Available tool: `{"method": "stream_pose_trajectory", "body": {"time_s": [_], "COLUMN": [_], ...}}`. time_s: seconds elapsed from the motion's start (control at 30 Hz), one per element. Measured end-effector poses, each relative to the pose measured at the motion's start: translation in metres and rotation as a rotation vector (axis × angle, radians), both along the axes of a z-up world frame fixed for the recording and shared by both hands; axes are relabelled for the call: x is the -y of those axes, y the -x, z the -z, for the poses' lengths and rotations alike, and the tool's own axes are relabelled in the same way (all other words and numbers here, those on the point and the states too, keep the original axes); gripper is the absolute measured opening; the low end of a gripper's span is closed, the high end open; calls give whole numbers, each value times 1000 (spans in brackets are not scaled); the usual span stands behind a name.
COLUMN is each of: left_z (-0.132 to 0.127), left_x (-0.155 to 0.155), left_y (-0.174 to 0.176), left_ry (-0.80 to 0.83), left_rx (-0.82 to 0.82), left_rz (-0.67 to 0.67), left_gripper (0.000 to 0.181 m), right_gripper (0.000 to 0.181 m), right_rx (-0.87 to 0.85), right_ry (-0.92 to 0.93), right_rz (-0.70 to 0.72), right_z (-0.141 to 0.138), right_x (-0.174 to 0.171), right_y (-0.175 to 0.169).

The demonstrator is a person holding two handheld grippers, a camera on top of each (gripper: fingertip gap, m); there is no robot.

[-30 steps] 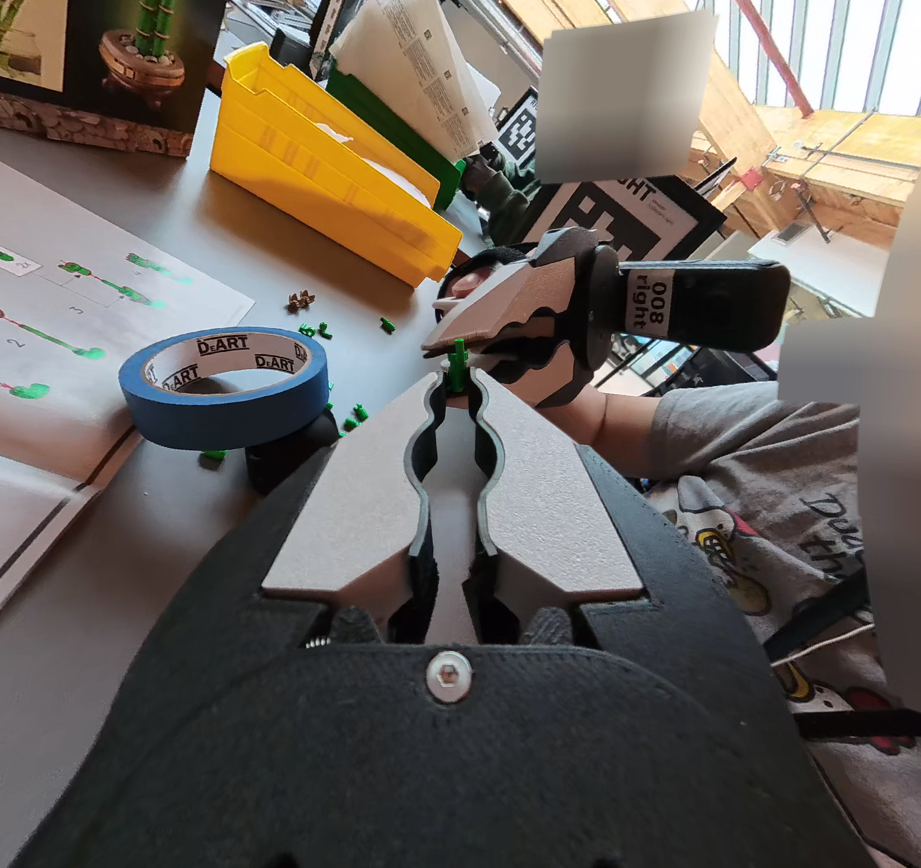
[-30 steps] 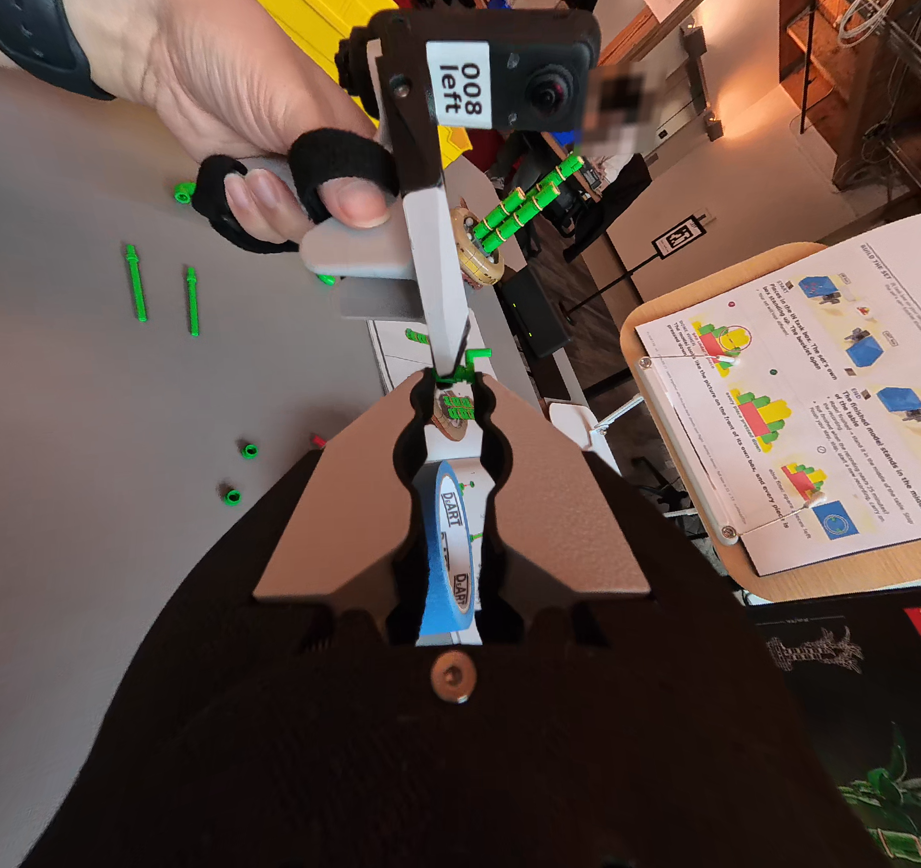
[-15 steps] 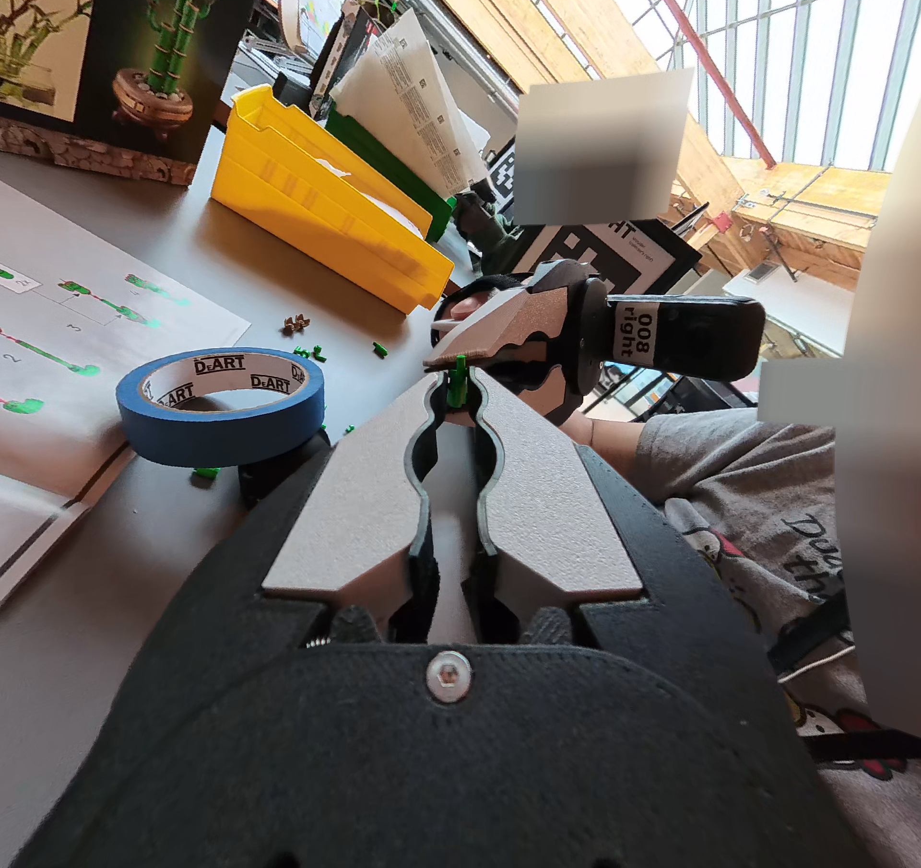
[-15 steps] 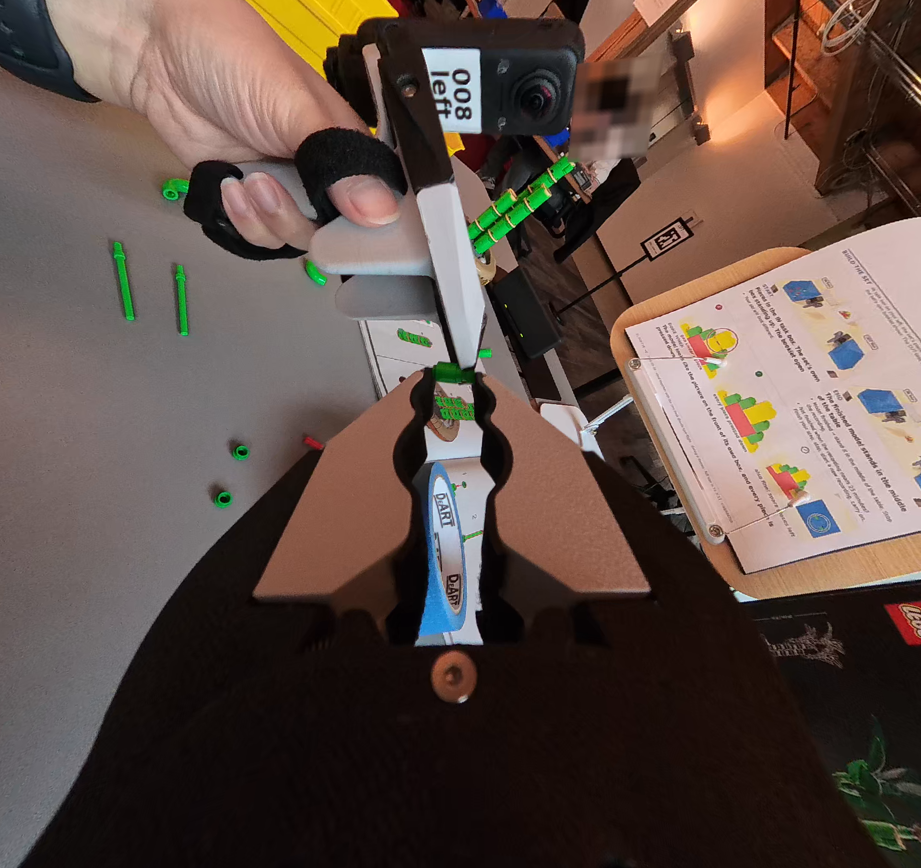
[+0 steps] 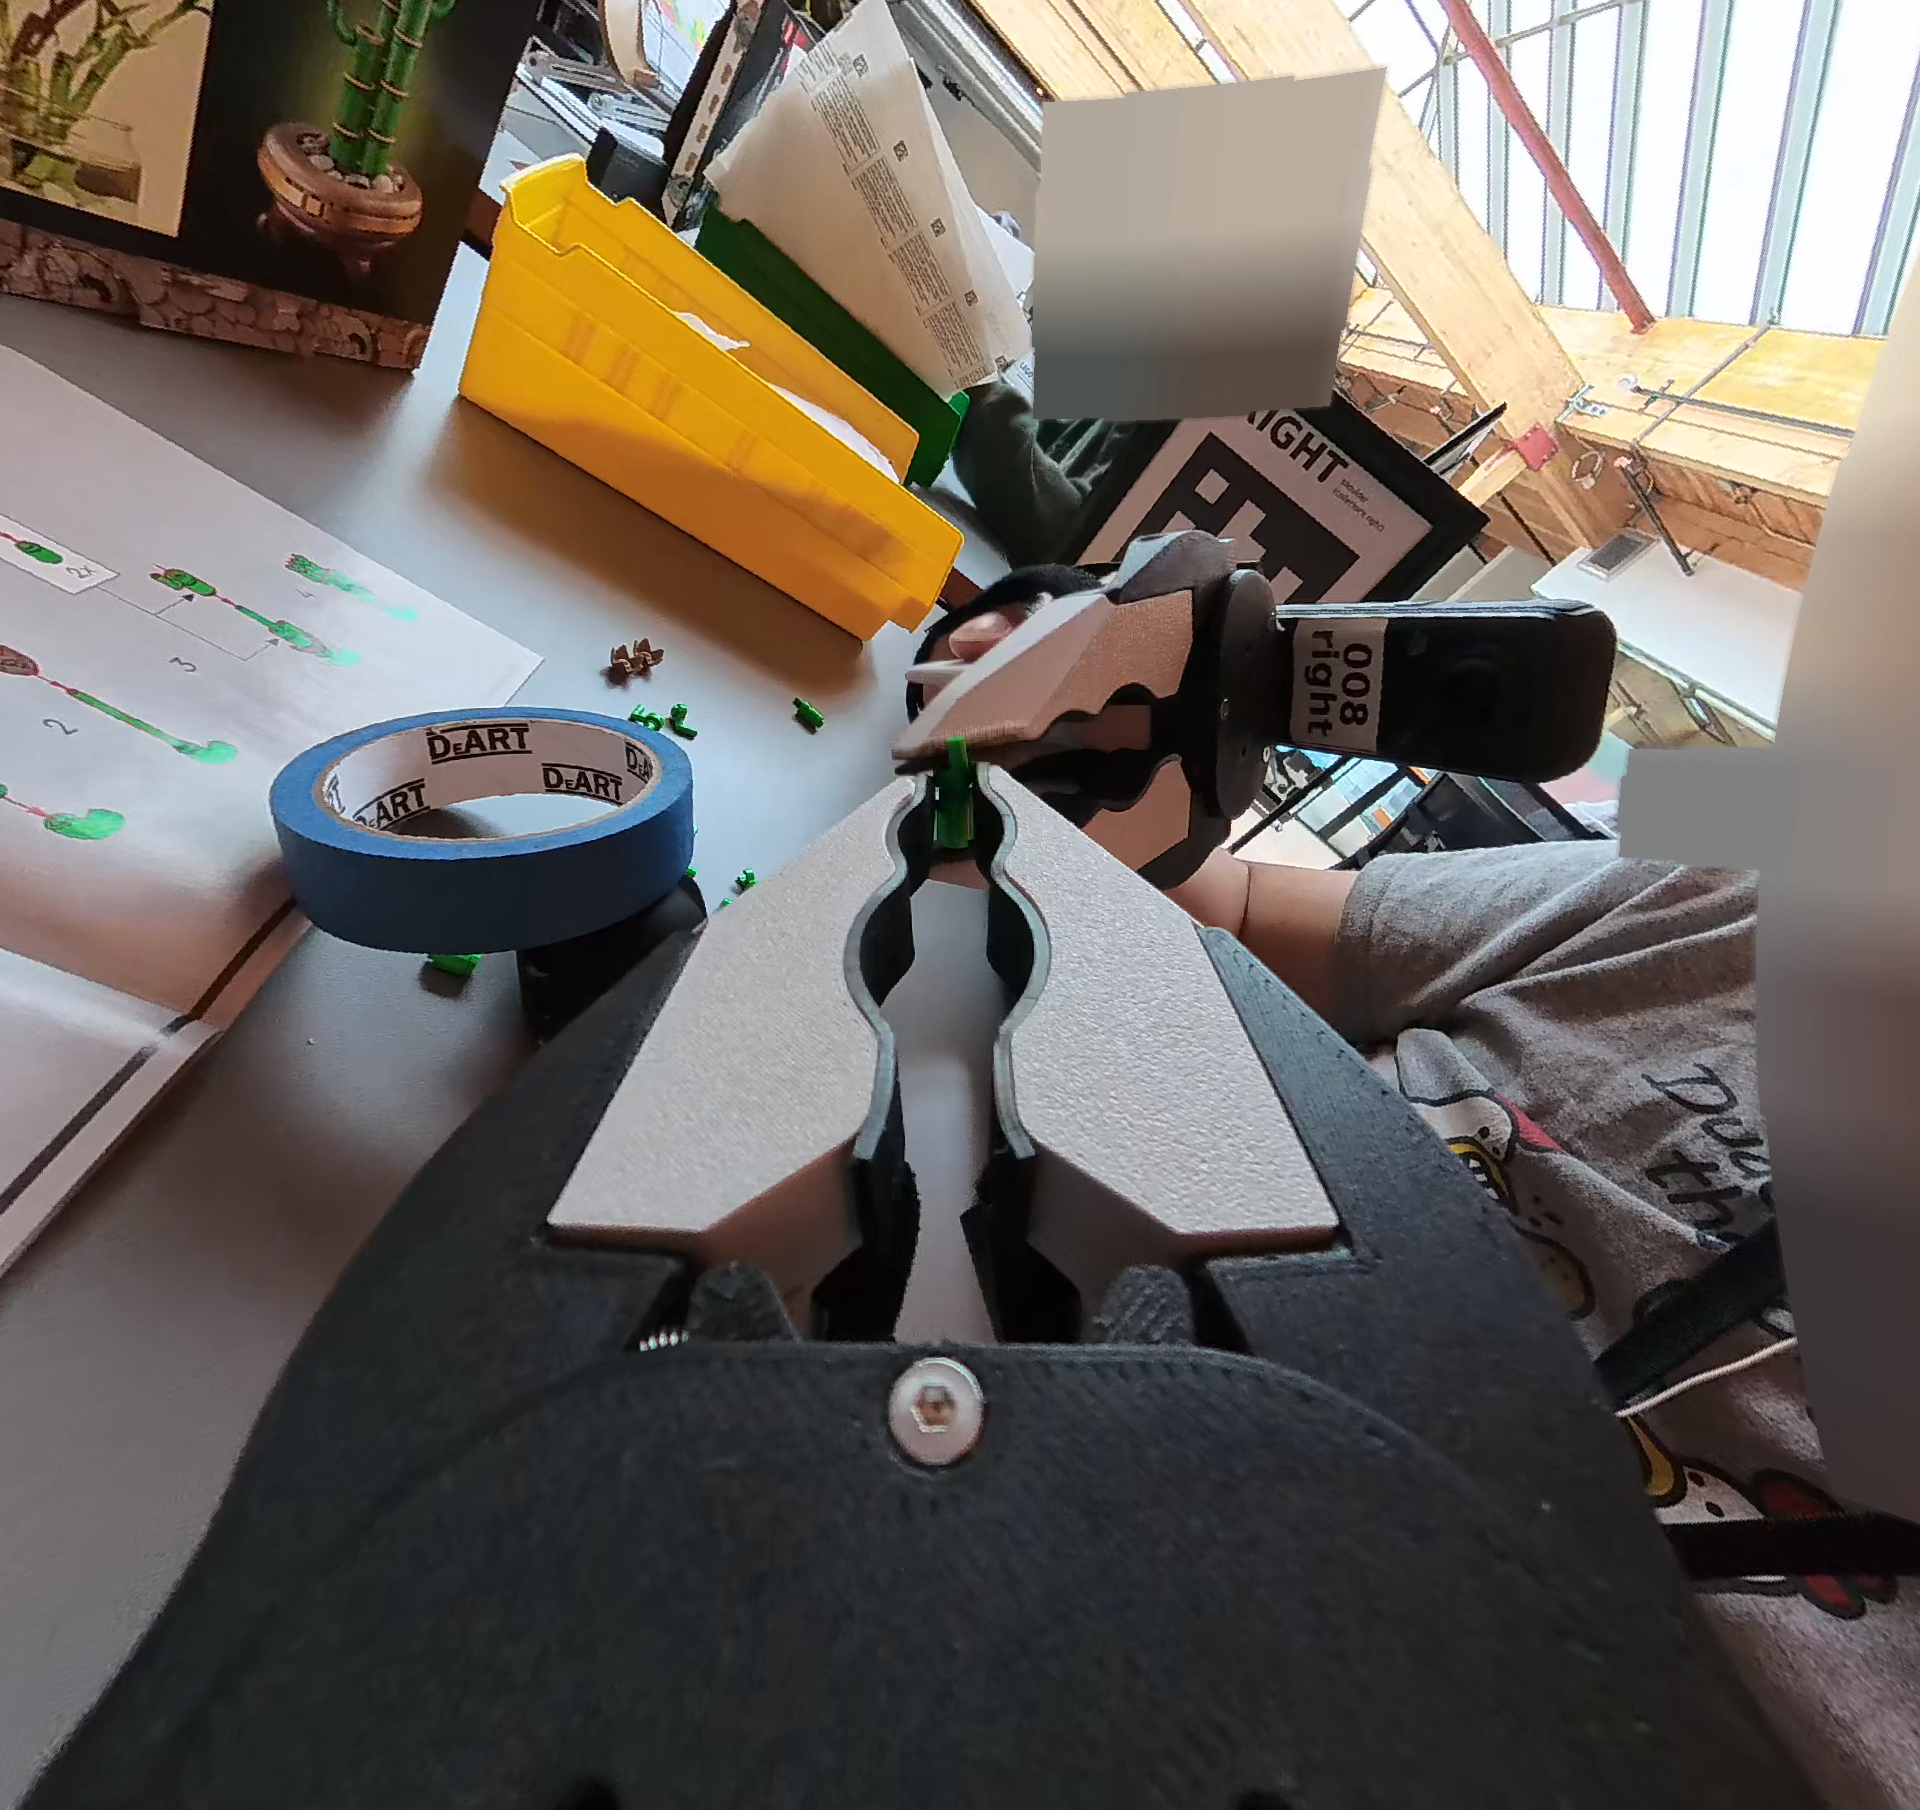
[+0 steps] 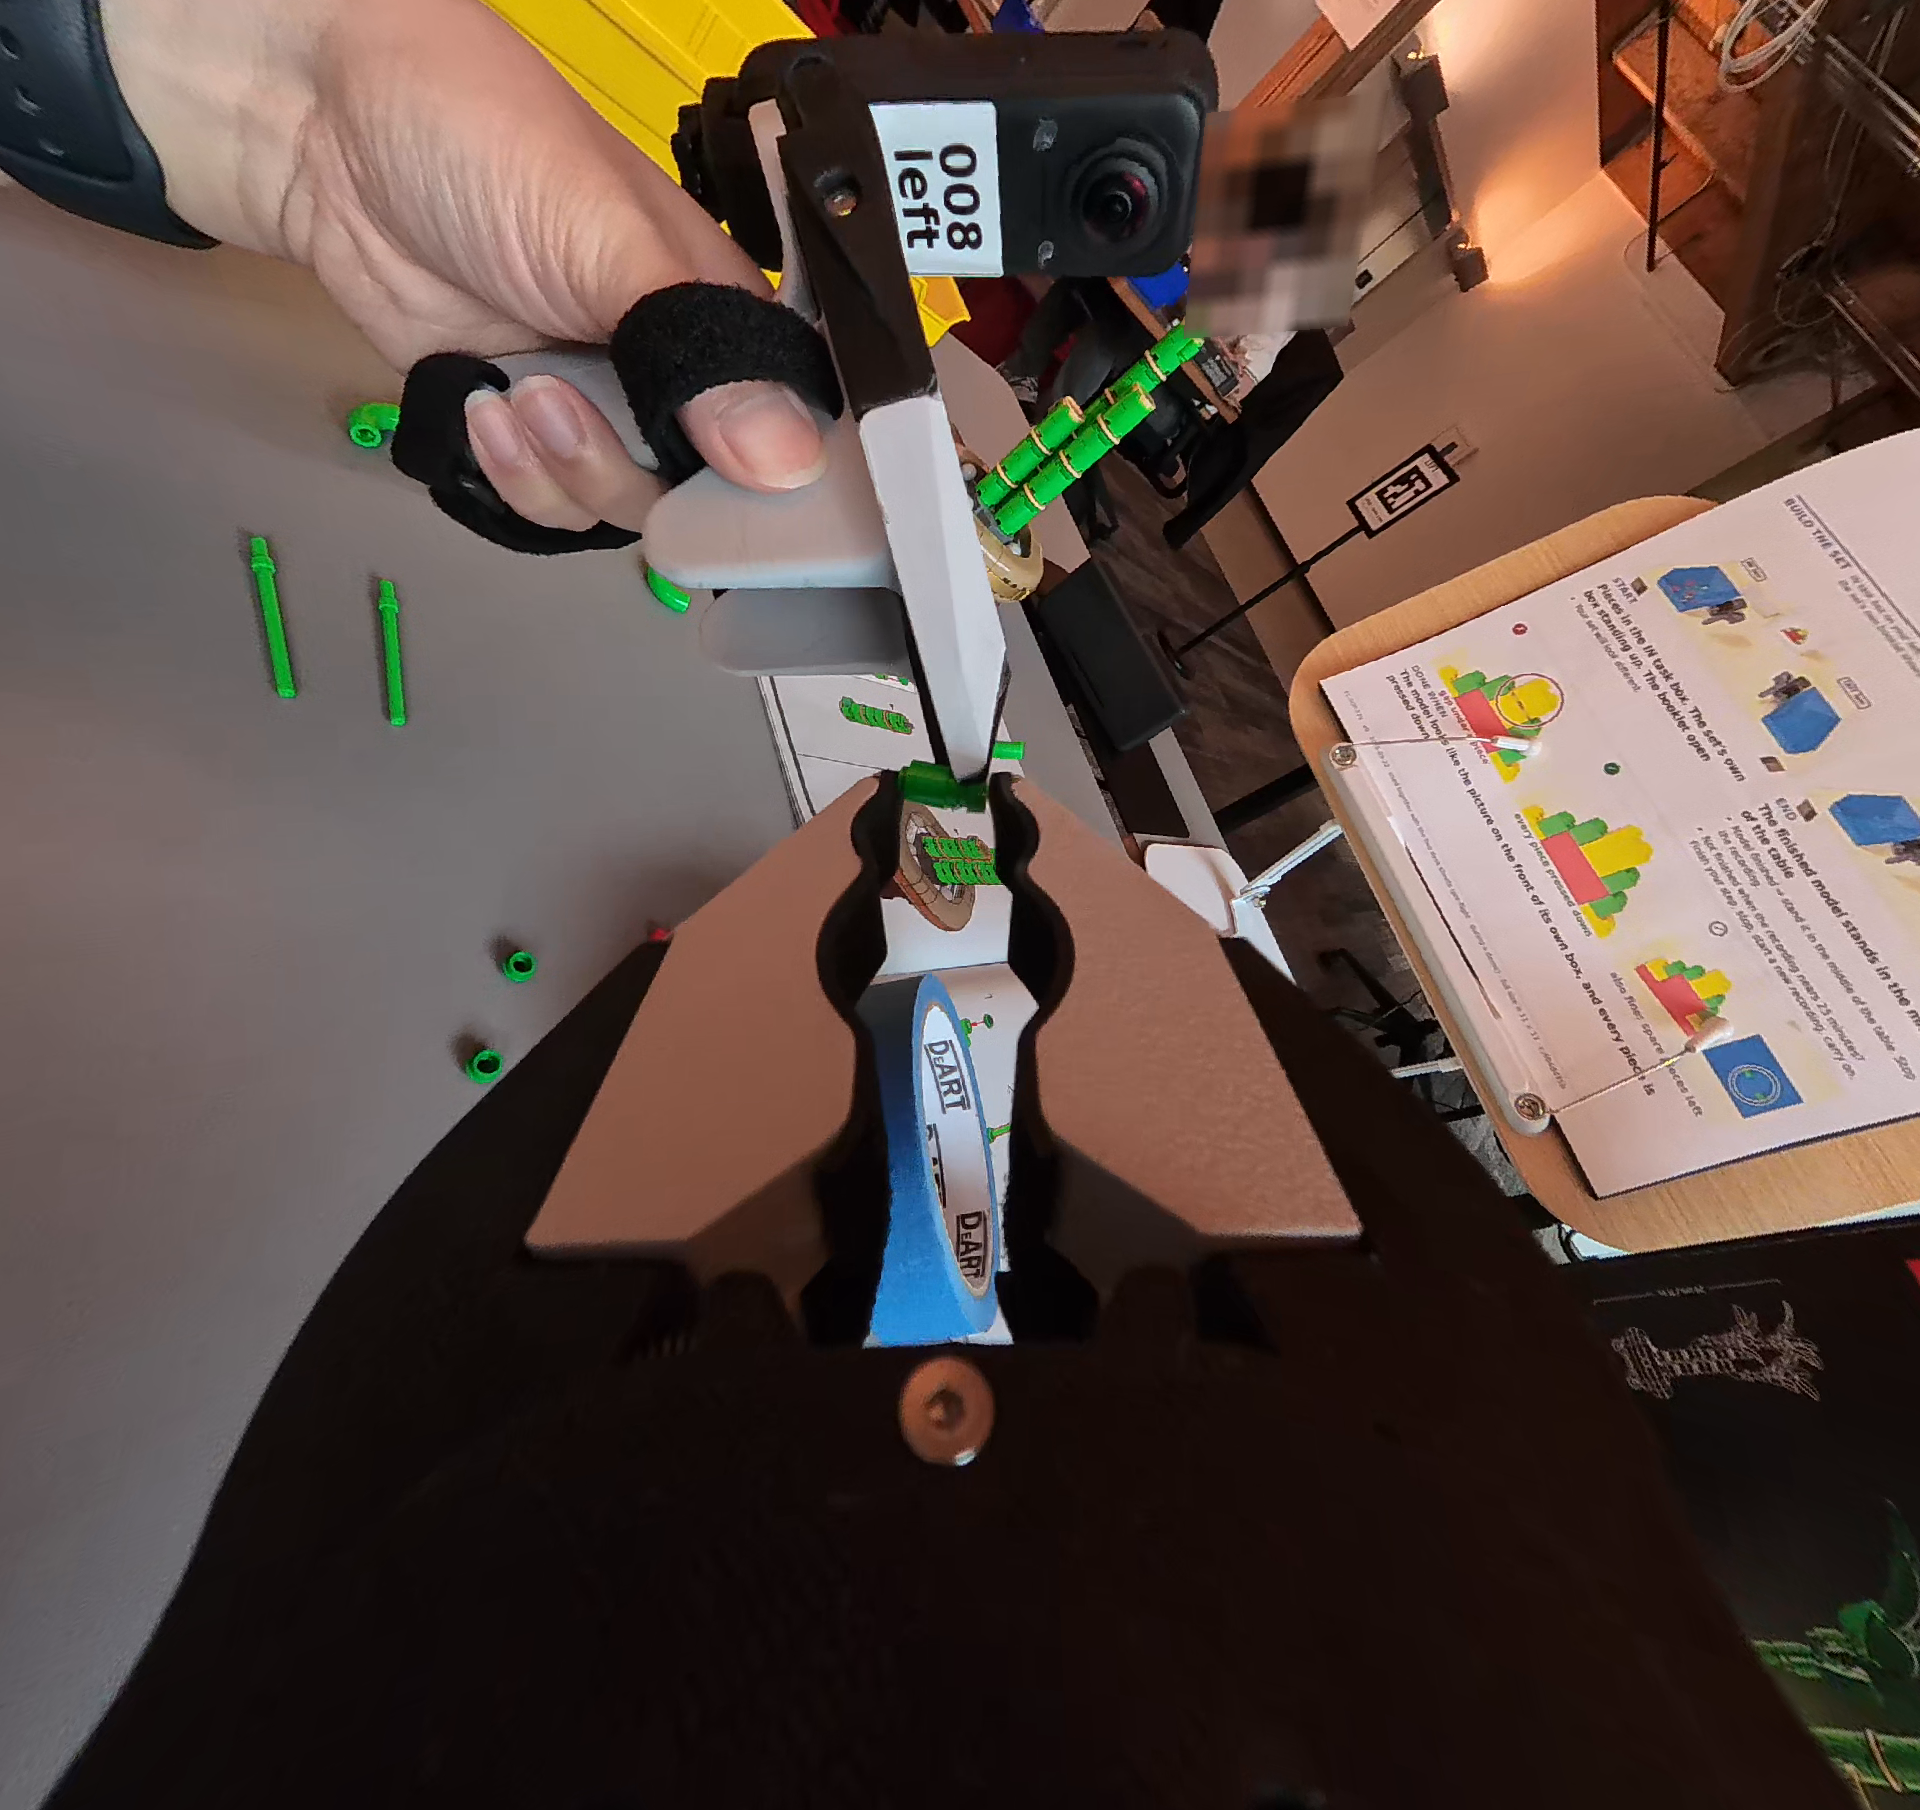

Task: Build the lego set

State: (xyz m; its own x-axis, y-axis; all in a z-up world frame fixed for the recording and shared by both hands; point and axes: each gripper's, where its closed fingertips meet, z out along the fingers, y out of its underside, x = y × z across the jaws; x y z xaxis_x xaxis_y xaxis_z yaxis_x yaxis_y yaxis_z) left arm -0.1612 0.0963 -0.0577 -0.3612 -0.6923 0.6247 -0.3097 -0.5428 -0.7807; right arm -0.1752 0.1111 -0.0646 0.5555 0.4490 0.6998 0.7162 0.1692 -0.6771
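**Desk:** What carries the frame?

**Photographer:** A grey bench (image 5: 499,472), with an open instruction booklet (image 5: 156,721) lying flat on it. Beyond that, toward the far edge, sits a yellow bin (image 5: 675,451). A blue tape roll (image 5: 478,825) lies on the booklet's corner. Nothing being worked on touches the bench; the action is in the air, roughly over the edge nearest the person.

**Desk:** And the tongs?

**Photographer:** The 2 meet tip to tip, crossing at an angle. The left gripper (image 5: 951,815) is squeezed almost closed, with only a sliver of gap, and a small green piece (image 5: 951,804) is pinched at its very tips. The right gripper (image 6: 940,789) is drawn in just as far and nips the same piece from the side. A green stub pokes out past the left fingers (image 6: 951,565). I cannot tell whether this is 1 part or 2 being pushed together.

**Desk:** What could go wrong?

**Photographer:** Both holds are on the last bit of fingertip, on something tiny and round. If the 2 tools push off-axis, the piece will likely twist and pop free. A squeeze eased too soon would probably drop it among the loose green bits (image 5: 665,718) by the tape. It could also fall past the bench edge into the person's lap. Either way it would be hard to find next to the 2 green axles (image 6: 272,617) and rings (image 6: 483,1064) already scattered there
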Motion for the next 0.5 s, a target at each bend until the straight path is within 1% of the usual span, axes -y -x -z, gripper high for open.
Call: {"method": "stream_pose_trajectory", "body": {"time_s": [0.3,0.5], "left_z": [-4,-3], "left_x": [0,-2], "left_y": [0,0], "left_ry": [22,5], "left_rx": [15,5], "left_rz": [-5,-23], "left_gripper": [4,4], "right_gripper": [13,13], "right_rx": [6,47], "right_ry": [-14,-27], "right_rz": [6,21], "right_z": [-4,-2], "right_x": [1,-1], "right_y": [0,-2]}}
